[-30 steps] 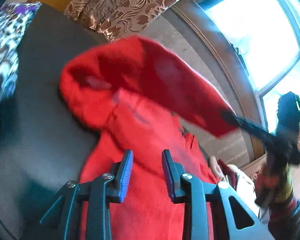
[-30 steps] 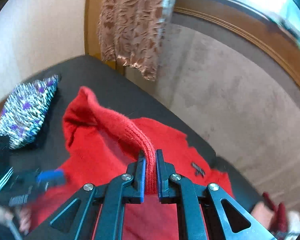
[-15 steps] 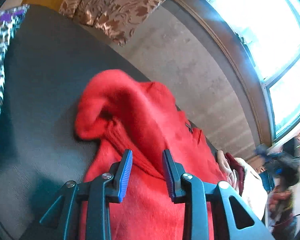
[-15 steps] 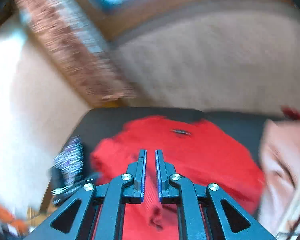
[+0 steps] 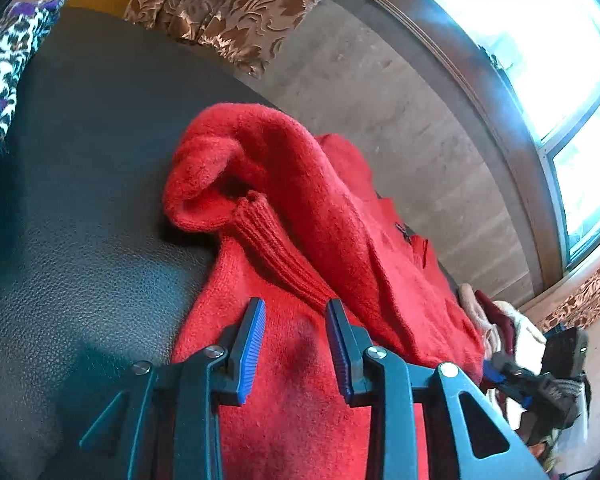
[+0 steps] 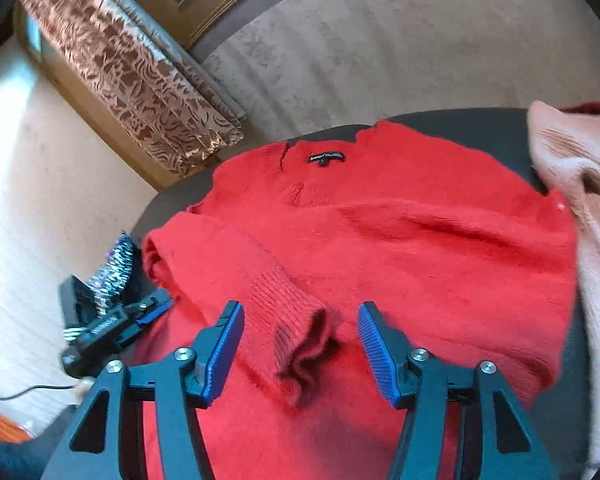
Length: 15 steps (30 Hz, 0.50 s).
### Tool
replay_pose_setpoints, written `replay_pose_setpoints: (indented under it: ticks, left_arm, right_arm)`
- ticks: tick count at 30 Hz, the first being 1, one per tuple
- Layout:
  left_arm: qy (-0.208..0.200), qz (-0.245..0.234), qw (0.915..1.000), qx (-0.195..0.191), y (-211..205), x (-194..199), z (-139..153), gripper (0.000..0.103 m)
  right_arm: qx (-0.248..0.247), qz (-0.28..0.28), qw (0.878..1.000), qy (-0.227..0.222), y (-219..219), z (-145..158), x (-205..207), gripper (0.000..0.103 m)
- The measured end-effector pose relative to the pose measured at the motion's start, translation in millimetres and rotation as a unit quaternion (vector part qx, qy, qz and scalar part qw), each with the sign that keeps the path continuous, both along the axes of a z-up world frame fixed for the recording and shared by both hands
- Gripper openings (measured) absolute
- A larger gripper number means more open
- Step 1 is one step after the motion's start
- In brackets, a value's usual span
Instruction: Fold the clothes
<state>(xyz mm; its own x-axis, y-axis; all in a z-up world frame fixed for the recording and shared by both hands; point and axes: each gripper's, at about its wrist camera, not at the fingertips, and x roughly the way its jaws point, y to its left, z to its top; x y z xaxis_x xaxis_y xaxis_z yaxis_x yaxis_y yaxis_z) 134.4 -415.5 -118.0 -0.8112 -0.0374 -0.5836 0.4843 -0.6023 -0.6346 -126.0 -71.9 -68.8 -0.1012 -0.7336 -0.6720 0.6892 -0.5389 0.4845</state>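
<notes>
A red knit sweater [image 5: 300, 208] lies on the dark leather-like surface [image 5: 80, 200]. In the right wrist view the sweater [image 6: 440, 240] is spread with its collar label far from me. One sleeve is folded across the body, and its ribbed cuff [image 6: 296, 320] lies loose between the jaws of my right gripper [image 6: 300, 312]. Those jaws are opening and the pads are clear of the cuff. My left gripper [image 5: 294, 308] hovers over the sweater's near part, jaws apart, with flat cloth below and nothing pinched. The same cuff [image 5: 276, 248] lies just ahead of it.
A leopard-print garment [image 5: 4, 60] lies at the far left of the surface. A pale pink garment [image 6: 580, 184] and other clothes [image 5: 500, 320] are piled at the sweater's right. Behind stand a concrete wall, a brown patterned curtain [image 6: 140, 92] and a window.
The right gripper carried the sleeve over the sweater's body, let go of the cuff and opened wide. The sleeve now lies folded over. The left gripper sank slightly.
</notes>
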Motion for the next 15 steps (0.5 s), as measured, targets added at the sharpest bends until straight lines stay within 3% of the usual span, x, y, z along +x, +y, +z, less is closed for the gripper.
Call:
replay_pose_setpoints:
  ticks: [2,4,6,9,12,15]
  left_arm:
    - [0.007,0.001,1.0000,0.005,-1,5,-2,0.031]
    - [0.010,0.002,0.9999,0.006,-2,6,-4,0.031]
    - [0.009,0.002,1.0000,0.003,-2,6,-3,0.031]
    - [0.013,0.003,0.9999,0.007,-4,7,-4,0.031]
    - [0.014,0.004,0.9999,0.008,-4,9,-4,0.031]
    - [0.008,0.003,0.9999,0.006,-5,10,-2,0.031]
  right_arm:
    - [0.020,0.007,1.000,0.019,-11,-5,7,0.064]
    - [0.047,0.023,0.997,0.052,-23,-5,20,0.055]
    - [0.074,0.040,0.993,0.086,-34,-6,33,0.025]
    - [0.126,0.059,0.980,0.145,-48,-2,51,0.017]
    - [0.093,0.050,0.984,0.141,-46,29,46,0.015]
    - [0.021,0.037,0.991,0.125,-38,78,35,0.015]
